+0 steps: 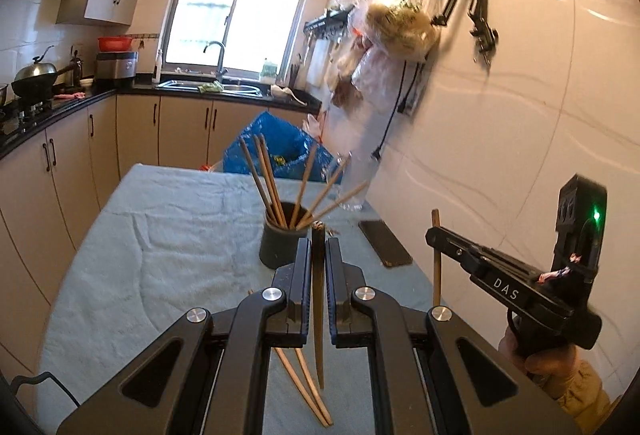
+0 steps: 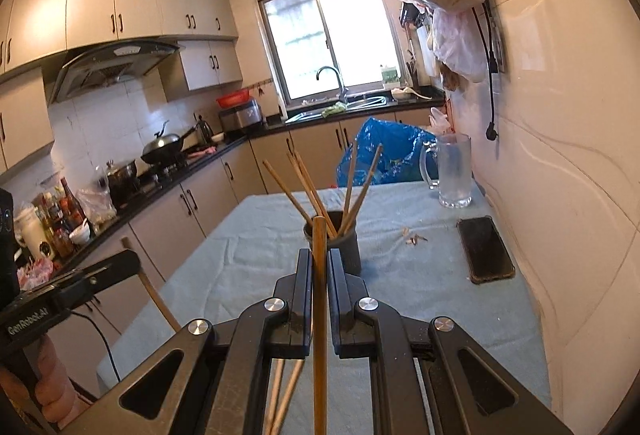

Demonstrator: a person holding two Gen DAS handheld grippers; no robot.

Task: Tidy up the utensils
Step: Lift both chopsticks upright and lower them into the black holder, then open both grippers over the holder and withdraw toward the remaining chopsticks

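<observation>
A dark cup holder (image 1: 280, 245) (image 2: 344, 245) stands mid-table with several wooden chopsticks fanned out of it. My left gripper (image 1: 318, 241) is shut on one upright chopstick (image 1: 319, 299), held above the cloth just in front of the holder. My right gripper (image 2: 319, 253) is shut on another upright chopstick (image 2: 319, 315), also just short of the holder. Each gripper shows in the other's view: the right gripper (image 1: 434, 233) with its chopstick (image 1: 437, 267), the left gripper (image 2: 134, 259) with its chopstick (image 2: 154, 295). A few loose chopsticks (image 1: 304, 387) (image 2: 282, 391) lie on the cloth below.
A light blue cloth (image 1: 160, 235) covers the table. A black phone (image 2: 486, 249) lies near the right wall, and a glass mug (image 2: 452, 171) stands behind it. A blue bag (image 2: 384, 151) sits past the far edge. Kitchen counters run along the left.
</observation>
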